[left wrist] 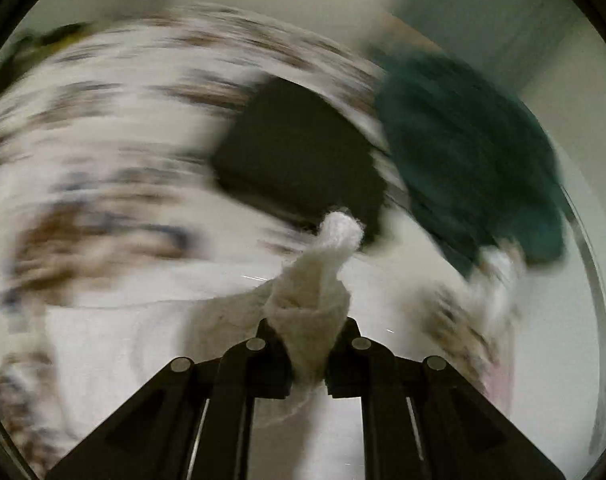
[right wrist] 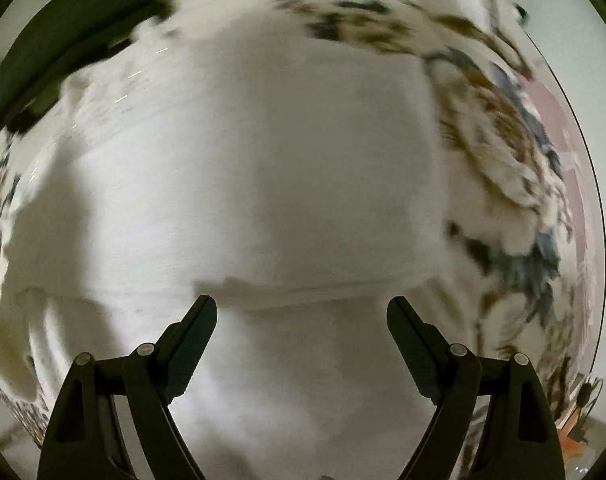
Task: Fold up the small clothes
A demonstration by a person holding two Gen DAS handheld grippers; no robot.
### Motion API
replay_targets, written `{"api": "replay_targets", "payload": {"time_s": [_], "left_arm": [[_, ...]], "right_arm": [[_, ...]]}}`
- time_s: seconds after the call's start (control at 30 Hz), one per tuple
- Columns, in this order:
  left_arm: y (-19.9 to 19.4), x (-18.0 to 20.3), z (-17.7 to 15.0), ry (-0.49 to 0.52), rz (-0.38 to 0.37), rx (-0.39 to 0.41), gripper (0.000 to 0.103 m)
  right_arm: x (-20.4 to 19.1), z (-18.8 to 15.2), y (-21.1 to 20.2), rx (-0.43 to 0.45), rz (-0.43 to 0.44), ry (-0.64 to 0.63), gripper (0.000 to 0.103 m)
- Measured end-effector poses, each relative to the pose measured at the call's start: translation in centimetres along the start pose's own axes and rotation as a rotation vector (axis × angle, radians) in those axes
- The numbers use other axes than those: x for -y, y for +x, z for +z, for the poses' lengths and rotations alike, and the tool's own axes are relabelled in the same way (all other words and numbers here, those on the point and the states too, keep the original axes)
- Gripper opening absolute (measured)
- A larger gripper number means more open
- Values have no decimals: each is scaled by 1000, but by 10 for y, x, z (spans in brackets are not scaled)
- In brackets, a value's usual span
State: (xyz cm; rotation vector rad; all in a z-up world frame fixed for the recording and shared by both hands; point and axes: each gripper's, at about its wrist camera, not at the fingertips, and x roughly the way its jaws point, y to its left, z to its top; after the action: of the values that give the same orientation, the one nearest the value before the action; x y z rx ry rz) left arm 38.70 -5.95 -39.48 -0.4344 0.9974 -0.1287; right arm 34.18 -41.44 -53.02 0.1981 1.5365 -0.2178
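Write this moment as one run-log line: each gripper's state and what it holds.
left gripper: shut on white cloth | right gripper: open, nothing between fingers, above white fabric | both views blurred

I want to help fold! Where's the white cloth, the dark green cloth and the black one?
white cloth point(left wrist: 309, 304): left wrist view, bunched part pinched in the gripper.
dark green cloth point(left wrist: 467, 160): left wrist view, its middle.
black cloth point(left wrist: 299, 152): left wrist view, its middle.
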Motion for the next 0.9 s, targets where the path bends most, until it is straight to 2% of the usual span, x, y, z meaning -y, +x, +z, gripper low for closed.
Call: {"api": "replay_targets", "payload": {"time_s": [0.13, 0.23, 0.33, 0.4, 0.43, 0.47, 0.6, 0.73, 0.83, 0.9], "left_arm": [[48, 101, -28, 128, -136, -110, 9], [72, 144, -47, 183, -192, -192, 12], [89, 161, -59, 204, -206, -269, 15], [89, 155, -61, 219, -188, -286, 35], [86, 144, -57, 223, -150, -283, 60], [83, 132, -52, 218, -125, -276, 80], [53, 48, -26, 139, 23, -207, 82], [28, -46, -8, 105, 262, -142, 82], [23, -97, -5, 62, 379, -132, 82], [26, -119, -6, 40, 426, -139, 82]], "right_arm": [[53, 13, 5, -11, 4, 67, 89], [83, 19, 7, -21, 60, 96, 89], [109, 26, 5, -33, 147, 121, 89], [130, 31, 6, -44, 215, 145, 89], [138, 33, 2, -44, 249, 164, 89], [145, 34, -2, -41, 272, 181, 89], [159, 34, -28, 16, 361, 275, 89], [154, 59, -33, 47, 448, 317, 89], [133, 78, -21, 54, 453, 294, 89], [105, 89, -12, 55, 405, 242, 88]]}}
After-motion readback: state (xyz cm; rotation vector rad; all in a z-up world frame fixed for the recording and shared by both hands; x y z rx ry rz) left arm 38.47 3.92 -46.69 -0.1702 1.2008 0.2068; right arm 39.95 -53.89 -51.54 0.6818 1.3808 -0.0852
